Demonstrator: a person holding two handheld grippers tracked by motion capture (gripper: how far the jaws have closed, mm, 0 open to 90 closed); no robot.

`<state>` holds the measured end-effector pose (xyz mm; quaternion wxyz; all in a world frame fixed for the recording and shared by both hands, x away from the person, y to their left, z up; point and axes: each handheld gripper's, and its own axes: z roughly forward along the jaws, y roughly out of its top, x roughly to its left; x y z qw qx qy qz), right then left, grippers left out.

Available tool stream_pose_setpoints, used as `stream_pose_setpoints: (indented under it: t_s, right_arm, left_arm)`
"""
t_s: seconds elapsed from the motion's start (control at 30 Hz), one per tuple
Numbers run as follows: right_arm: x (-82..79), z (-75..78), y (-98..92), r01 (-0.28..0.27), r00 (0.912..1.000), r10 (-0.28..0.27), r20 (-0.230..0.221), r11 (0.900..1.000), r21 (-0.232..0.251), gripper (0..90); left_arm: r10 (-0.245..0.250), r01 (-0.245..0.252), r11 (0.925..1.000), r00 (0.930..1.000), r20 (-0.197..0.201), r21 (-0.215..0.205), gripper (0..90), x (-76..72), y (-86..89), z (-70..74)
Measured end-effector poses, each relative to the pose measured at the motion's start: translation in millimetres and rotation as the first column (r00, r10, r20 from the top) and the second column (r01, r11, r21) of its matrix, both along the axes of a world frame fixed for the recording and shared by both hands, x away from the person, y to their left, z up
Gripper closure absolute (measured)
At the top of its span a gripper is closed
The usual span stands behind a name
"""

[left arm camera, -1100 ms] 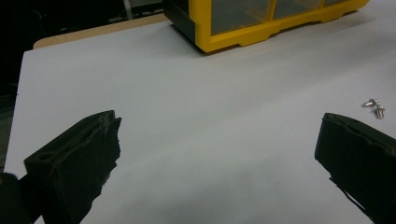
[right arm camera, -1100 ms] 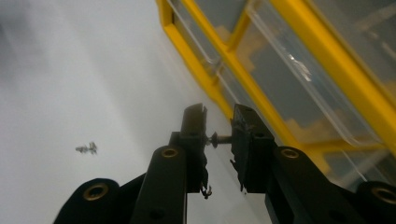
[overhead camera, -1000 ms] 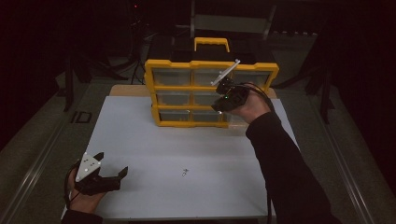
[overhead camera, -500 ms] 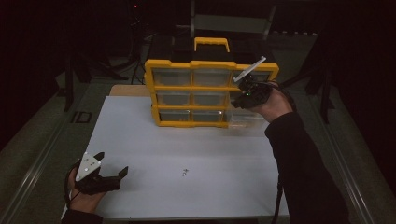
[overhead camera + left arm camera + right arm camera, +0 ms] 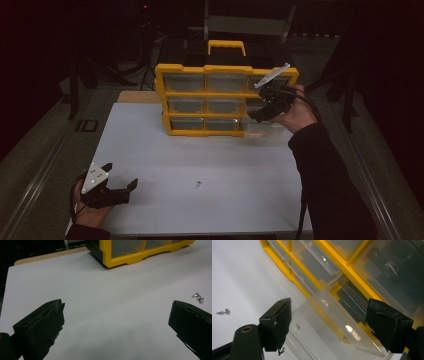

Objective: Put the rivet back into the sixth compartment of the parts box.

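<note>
Since the earlier frame my right gripper (image 5: 257, 116) slid off to the organiser's right end and its jaws have just been opening, nothing between them. Clear plastic drawer (image 5: 329, 322) is pulled out of the yellow organiser's (image 5: 225, 95) bottom row, long axis pointing outward; there's maybe one small fastener inside, hard to tell. Left gripper (image 5: 122, 187) rests gaping wide by the tiny metal screws (image 5: 198, 297).

A yellow plastic drawer cabinet (image 5: 210, 100) stands at the far middle of the white tabletop (image 5: 165, 165), its clear bottom-right drawer (image 5: 262, 131) pulled out toward the near side. Two small metal screws (image 5: 198, 185) lie well in front of it. The left tool (image 5: 119, 192) sits at the near left corner, the right tool (image 5: 260, 112) by the open drawer.
</note>
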<state>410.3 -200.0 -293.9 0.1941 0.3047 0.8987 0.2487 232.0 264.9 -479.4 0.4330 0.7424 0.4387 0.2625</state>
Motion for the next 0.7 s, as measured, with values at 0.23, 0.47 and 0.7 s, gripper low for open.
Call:
stream_pose_setpoints:
  t_s: [0.23, 0.47, 0.7]
  right_arm:
    - [-4.9, -2.3, 23.8, -0.054, 0.9985, 0.054, 0.009, 0.999, 0.008, 17.1]
    - [-5.8, -6.2, 41.9, -0.099, 0.9951, 0.099, 0.003, 0.995, 0.021, 17.1]
    - [-11.3, -13.3, 69.6, -0.162, 0.9868, 0.162, 0.001, 0.987, 0.025, 16.6]
  left_arm:
    - [0.002, -0.002, 1.0000, 1.0000, 0.001, -0.002, 0.8, -0.4, 0.8, 0.4]
    - [0.001, -0.001, 1.0000, 1.0000, 0.001, -0.003, 0.8, -0.4, 0.9, 0.3]
    - [0.000, 0.000, 1.0000, 1.0000, 0.001, -0.004, 0.8, -0.3, 0.6, 0.2]
